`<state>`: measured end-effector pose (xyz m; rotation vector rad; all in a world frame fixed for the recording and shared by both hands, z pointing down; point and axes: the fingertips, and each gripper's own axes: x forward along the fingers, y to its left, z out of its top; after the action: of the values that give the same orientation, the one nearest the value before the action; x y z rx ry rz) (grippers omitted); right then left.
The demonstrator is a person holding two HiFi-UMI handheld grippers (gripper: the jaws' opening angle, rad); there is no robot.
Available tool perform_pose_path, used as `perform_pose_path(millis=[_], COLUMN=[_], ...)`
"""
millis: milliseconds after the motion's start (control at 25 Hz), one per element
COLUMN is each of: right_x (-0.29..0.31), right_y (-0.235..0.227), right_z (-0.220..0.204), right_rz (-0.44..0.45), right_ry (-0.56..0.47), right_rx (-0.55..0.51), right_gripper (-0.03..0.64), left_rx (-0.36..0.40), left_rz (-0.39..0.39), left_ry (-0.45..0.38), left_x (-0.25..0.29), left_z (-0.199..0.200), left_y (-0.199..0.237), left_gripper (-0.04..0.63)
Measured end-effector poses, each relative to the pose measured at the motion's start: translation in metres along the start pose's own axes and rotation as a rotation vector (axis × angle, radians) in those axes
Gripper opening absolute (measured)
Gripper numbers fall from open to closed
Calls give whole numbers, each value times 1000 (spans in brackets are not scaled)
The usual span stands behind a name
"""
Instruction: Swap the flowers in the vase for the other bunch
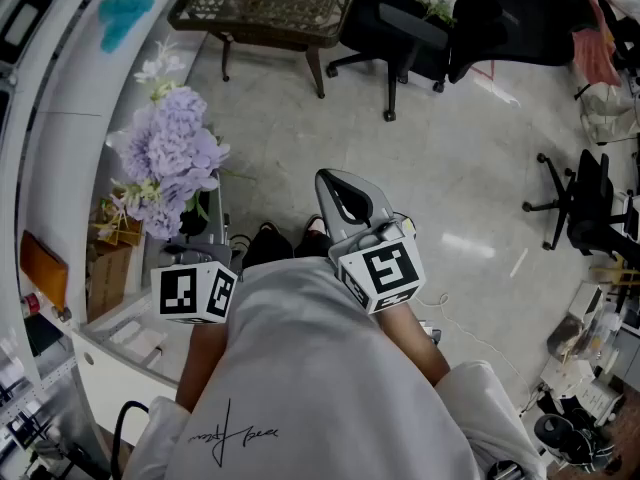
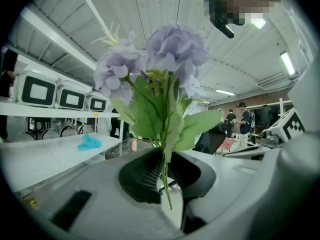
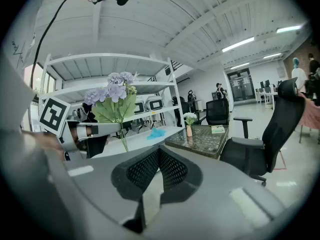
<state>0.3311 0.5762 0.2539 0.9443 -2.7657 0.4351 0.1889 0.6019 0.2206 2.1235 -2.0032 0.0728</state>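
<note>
Head view and gripper views, items by size.

- Pale grey floor (image 1: 450, 188): spans the right and far side.
- White metal shelving rack (image 3: 110, 60): runs along the left.
- Black swivel office chairs (image 1: 400, 23): far side, just right of the table.
- Dark lattice-topped table (image 1: 270, 3): far, left of centre.
- Bunch of lilac artificial hydrangeas with green leaves (image 1: 175, 148): upright at the left, beside the rack and well apart from the table.
- Left gripper (image 2: 168, 180): under the bunch at near left. Its fingers (image 2: 142, 176) are closed onto the thin green stems, parted only by their width.
- Right gripper (image 3: 159, 159): near centre, right of the bunch. Its fingers are pressed together with nothing between them.
- Crumpled turquoise cloth (image 3: 156, 133): on a rack shelf, left of the table.
- Small peach vase (image 3: 189, 131): upright on the table surface, holding a small white flower sprig (image 3: 189, 117).
</note>
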Motion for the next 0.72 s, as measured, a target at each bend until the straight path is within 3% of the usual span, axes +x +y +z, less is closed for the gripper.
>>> perform_pose_path(millis=[360, 720], right_x=[-4, 2], right_y=[-7, -10], right_z=[-5, -6], right_rz=[-8, -4], right_ry=[17, 17], right_rx=[61, 38], right_gripper=[5, 6], left_rx=[-14, -27], left_rz=[4, 12], left_ry=[-4, -9], left_x=[-1, 6], left_z=[3, -2], left_y=[-5, -9], left_gripper=[40, 41])
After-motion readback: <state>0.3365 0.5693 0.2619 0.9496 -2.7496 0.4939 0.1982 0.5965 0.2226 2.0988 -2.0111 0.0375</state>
